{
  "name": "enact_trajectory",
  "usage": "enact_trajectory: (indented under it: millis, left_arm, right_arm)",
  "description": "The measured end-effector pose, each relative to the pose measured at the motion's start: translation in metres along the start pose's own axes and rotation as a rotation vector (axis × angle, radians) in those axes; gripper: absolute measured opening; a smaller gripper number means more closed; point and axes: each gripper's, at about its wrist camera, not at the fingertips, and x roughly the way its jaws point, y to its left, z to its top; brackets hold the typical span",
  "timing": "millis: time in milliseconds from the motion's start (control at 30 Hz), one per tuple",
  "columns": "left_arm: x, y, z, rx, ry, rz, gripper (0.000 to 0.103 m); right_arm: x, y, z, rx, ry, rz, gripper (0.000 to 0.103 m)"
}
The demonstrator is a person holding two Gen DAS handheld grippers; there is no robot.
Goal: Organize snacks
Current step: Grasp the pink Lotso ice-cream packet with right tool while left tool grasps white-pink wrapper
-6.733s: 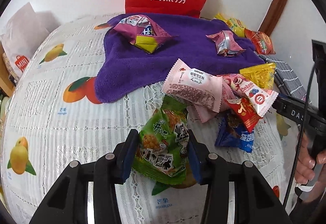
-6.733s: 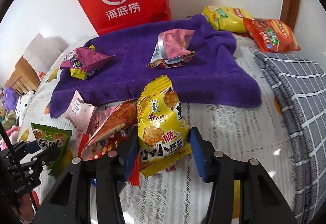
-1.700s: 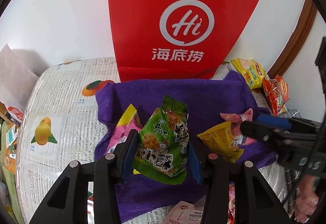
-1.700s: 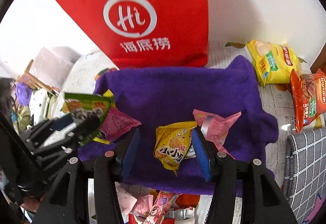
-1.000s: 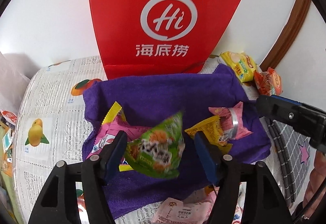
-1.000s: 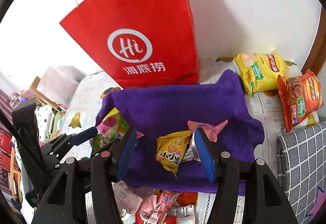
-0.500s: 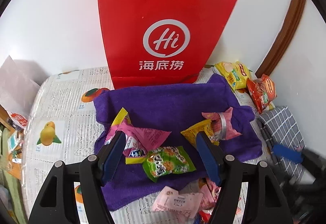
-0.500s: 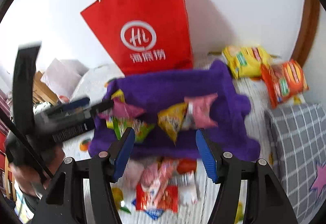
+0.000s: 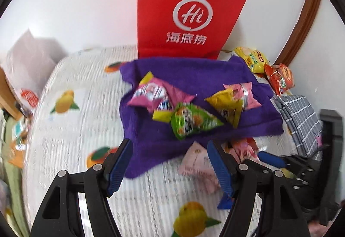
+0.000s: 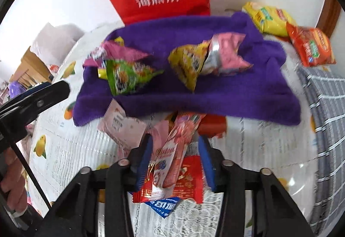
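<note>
Taking the purple terry towel [image 9: 194, 77] as the landmark and reading left to right: the left gripper [image 9: 170, 163] now hangs over the towel's near-left corner with its fingers spread wide and nothing between them. A second ago it was letting go of the crinkly green snack packet [image 9: 192, 121], which now lies on the towel's front half, beside the pink foil packet [image 9: 155, 97] to its left. To the right of the green one sit the yellow snack packet [image 9: 226, 105] and the pink-and-silver wrapper [image 9: 243, 94], dropped there by the right gripper [image 10: 174, 161] moments earlier.

That gripper has since come back to the loose pile on the lace-covered desk [image 9: 71, 129] just in front of the towel. Its fingers straddle a long pink-and-red strawberry-print packet [image 10: 176, 150]; the frame is blurred, so whether they have closed on it cannot be told.

So two more snacks have reached the towel, and by my judgement the pile in front still holds several to carry over, this pink packet likely first.
</note>
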Motion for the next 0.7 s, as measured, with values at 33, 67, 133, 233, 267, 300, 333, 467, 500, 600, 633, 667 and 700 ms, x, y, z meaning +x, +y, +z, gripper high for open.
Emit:
enact_trajectory:
  millis: [33,67,133,233,267,300,333,467,500,600,633,667,700]
  left_arm:
    - [-0.001,0.000,-0.003,-0.002,-0.005,0.001,0.070]
    - [-0.001,-0.002,-0.006,0.002,-0.007,-0.002,0.070]
    - [0.000,-0.009,-0.012,0.020,-0.006,-0.029,0.070]
    - [0.005,-0.023,-0.023,0.053,-0.005,-0.070,0.070]
    - [0.010,-0.029,-0.029,0.069,0.004,-0.080,0.070]
    - [0.013,-0.032,-0.031,0.076,0.009,-0.080,0.070]
    - [0.017,-0.035,-0.035,0.088,0.016,-0.079,0.070]
    - [0.031,-0.046,-0.041,0.116,0.027,-0.078,0.070]
    - [0.034,-0.047,-0.041,0.120,0.032,-0.077,0.070]
    - [0.044,-0.049,-0.041,0.114,0.044,-0.078,0.070]
    - [0.046,-0.049,-0.041,0.112,0.044,-0.079,0.070]
    - [0.049,-0.050,-0.041,0.109,0.041,-0.083,0.070]
    - [0.051,-0.051,-0.042,0.114,0.040,-0.092,0.070]
  right_arm:
    - [0.004,0.000,-0.002,-0.002,0.003,-0.005,0.033]
    - [0.006,0.000,-0.003,-0.003,0.004,-0.012,0.031]
    - [0.007,-0.004,-0.005,0.012,-0.015,-0.019,0.026]
    - [-0.003,-0.012,-0.011,0.023,-0.056,0.007,0.023]
    - [-0.008,-0.015,-0.014,0.033,-0.072,0.017,0.022]
    - [-0.014,-0.020,-0.017,0.043,-0.088,0.022,0.022]
    - [-0.020,-0.024,-0.021,0.047,-0.103,0.023,0.022]
    - [-0.036,-0.041,-0.033,0.051,-0.137,0.007,0.022]
    - [-0.039,-0.047,-0.037,0.049,-0.138,0.000,0.022]
    - [-0.041,-0.058,-0.046,0.052,-0.139,-0.013,0.022]
    - [-0.040,-0.060,-0.048,0.051,-0.136,-0.017,0.022]
    - [-0.038,-0.060,-0.049,0.046,-0.134,-0.018,0.022]
    - [-0.035,-0.060,-0.050,0.034,-0.134,-0.020,0.022]
